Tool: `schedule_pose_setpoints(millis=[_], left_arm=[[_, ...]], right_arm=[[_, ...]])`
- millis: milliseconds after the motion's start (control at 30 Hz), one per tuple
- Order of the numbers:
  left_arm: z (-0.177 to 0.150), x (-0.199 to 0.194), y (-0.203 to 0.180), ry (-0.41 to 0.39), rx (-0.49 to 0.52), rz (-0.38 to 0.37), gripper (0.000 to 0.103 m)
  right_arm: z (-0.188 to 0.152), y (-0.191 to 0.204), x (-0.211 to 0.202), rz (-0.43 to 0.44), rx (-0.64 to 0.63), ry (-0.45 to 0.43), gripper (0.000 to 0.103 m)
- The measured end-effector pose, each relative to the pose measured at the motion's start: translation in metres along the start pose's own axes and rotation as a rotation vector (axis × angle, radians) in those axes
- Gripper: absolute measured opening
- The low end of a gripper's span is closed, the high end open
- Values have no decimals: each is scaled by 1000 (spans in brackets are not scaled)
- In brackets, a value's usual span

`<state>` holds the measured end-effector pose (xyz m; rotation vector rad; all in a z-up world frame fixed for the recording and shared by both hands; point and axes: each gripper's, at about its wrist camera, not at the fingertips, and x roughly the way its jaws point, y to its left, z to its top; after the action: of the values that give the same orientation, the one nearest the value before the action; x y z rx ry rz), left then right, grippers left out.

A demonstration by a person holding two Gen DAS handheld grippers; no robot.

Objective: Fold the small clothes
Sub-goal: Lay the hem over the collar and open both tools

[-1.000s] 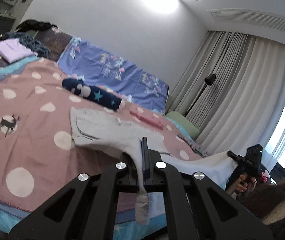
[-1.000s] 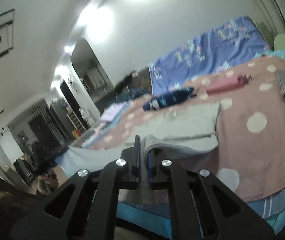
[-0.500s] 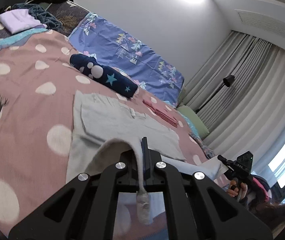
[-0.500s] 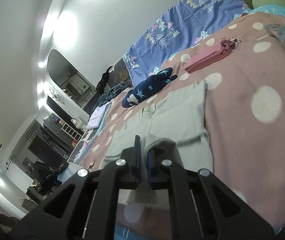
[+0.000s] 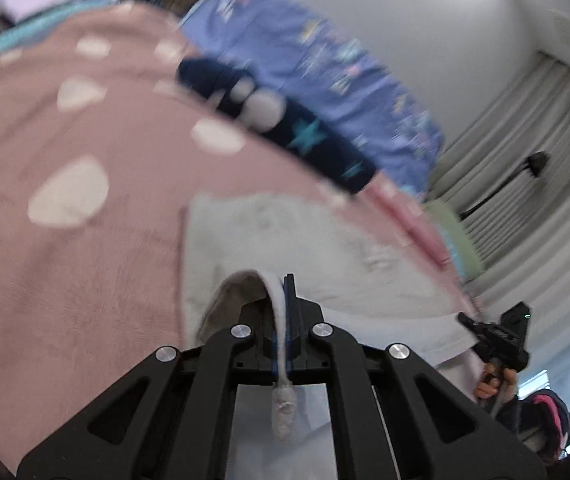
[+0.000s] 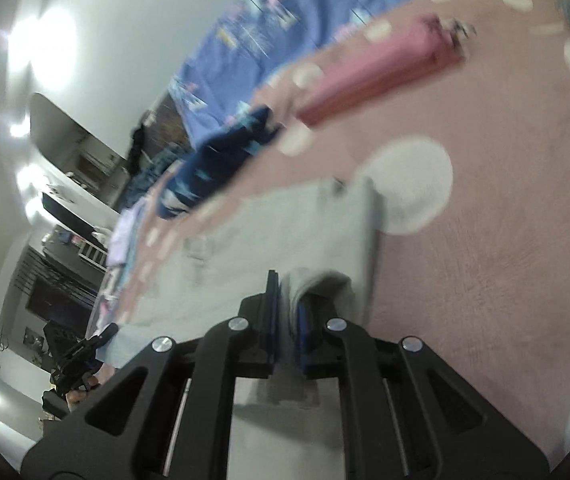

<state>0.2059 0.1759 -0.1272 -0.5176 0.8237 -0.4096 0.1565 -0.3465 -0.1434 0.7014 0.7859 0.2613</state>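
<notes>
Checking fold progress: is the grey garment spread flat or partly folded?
Partly folded. The grey garment has its near edge lifted and doubled over its flat part on the bed, pinched in the left gripper and right gripper.

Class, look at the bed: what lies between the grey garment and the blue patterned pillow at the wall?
A rolled navy star-print garment lies on the pink spotted blanket between the grey garment and blue pillow, shown in the left wrist view.

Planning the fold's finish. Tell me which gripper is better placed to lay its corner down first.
Neither clearly. Left gripper and right gripper are each shut on an edge of the grey garment, both already carried over its flat half on the pink blanket. Lower both together.
</notes>
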Motion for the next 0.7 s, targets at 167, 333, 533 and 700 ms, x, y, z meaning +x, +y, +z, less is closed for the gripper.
schedule_pose_setpoints(millis=[167,333,533,700], left_arm=[[-1,8,15,24,-33,-5,4],[-11,-18,0,20,26,-2,32],[-34,-35,-7,58,67,37,20],[-25,-33,-15,29,76,27,1]], right_arm=[[-4,-5,-2,4,-15,10,17],[-15,0,-25,-5,-49,4,23],[-29,3,-41,5,-88,20,10],[-21,14,-45,62,-77,-16,5]])
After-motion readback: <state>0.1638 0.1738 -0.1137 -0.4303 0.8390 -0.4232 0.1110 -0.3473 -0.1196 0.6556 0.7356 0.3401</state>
